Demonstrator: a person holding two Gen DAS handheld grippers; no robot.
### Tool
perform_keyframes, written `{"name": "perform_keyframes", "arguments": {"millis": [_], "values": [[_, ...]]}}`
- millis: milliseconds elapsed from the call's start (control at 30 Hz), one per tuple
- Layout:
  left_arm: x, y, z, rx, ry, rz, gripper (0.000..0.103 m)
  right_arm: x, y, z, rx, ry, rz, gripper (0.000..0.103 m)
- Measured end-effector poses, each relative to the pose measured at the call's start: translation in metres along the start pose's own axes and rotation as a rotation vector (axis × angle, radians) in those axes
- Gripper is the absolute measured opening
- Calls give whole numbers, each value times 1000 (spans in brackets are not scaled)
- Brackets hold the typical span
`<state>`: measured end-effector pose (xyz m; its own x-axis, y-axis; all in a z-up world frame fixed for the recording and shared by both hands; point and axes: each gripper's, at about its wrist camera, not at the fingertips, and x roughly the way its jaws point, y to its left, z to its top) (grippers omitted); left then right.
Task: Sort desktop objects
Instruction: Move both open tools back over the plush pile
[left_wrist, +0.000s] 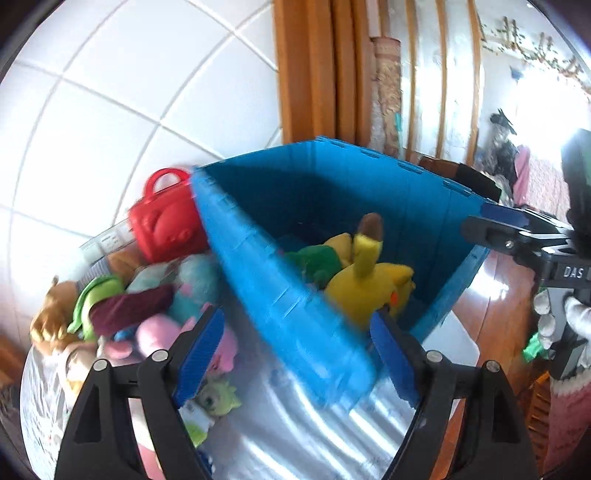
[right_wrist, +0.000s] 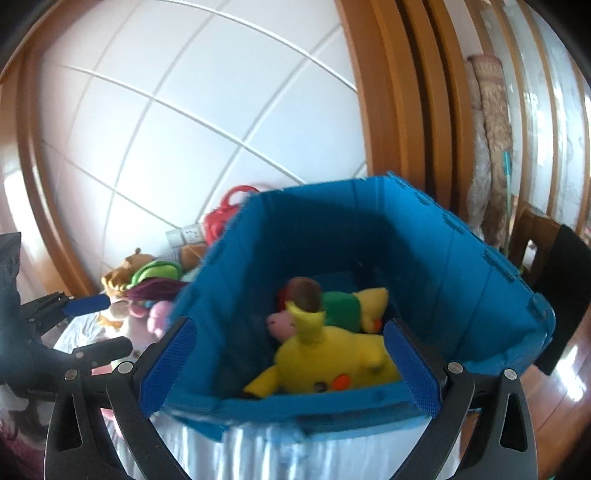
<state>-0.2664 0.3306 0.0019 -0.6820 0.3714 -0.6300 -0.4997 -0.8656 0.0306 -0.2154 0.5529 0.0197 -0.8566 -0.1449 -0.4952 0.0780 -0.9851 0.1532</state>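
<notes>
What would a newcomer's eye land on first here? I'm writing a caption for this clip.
First the big blue crate filling the middle, with a yellow plush lying inside near its front wall. Next, the heap of soft toys on the table to the crate's left, with a red toy case behind them against the white tiled wall.

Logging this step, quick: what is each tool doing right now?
Left tool: open, holding nothing.
Right tool: open, holding nothing.
</notes>
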Motion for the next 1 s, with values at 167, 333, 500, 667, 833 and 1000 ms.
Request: {"name": "perform_keyframes", "arguments": {"millis": [167, 333, 500, 667, 833, 1000], "values": [[-34, 39, -46, -85, 9, 37, 82, -22, 59, -17, -35, -78, 57, 102], [-60, 85, -102, -194, 56, 98, 82, -40, 112, -33, -62, -185, 66, 103], [-78, 137, -161, -277, 116, 176, 81, -43, 170, -49, -98, -233, 94, 103], [-100, 189, -218, -364, 159, 256, 82, -4, 215, -70, -82, -56, 188, 103], [-120, 226, -265, -427, 188, 316, 81, 29, 261, -99, -100, 71, 239, 103], [-126, 247, -297, -477, 221, 332, 82, 54, 290, -122, -97, 167, 262, 103]]}}
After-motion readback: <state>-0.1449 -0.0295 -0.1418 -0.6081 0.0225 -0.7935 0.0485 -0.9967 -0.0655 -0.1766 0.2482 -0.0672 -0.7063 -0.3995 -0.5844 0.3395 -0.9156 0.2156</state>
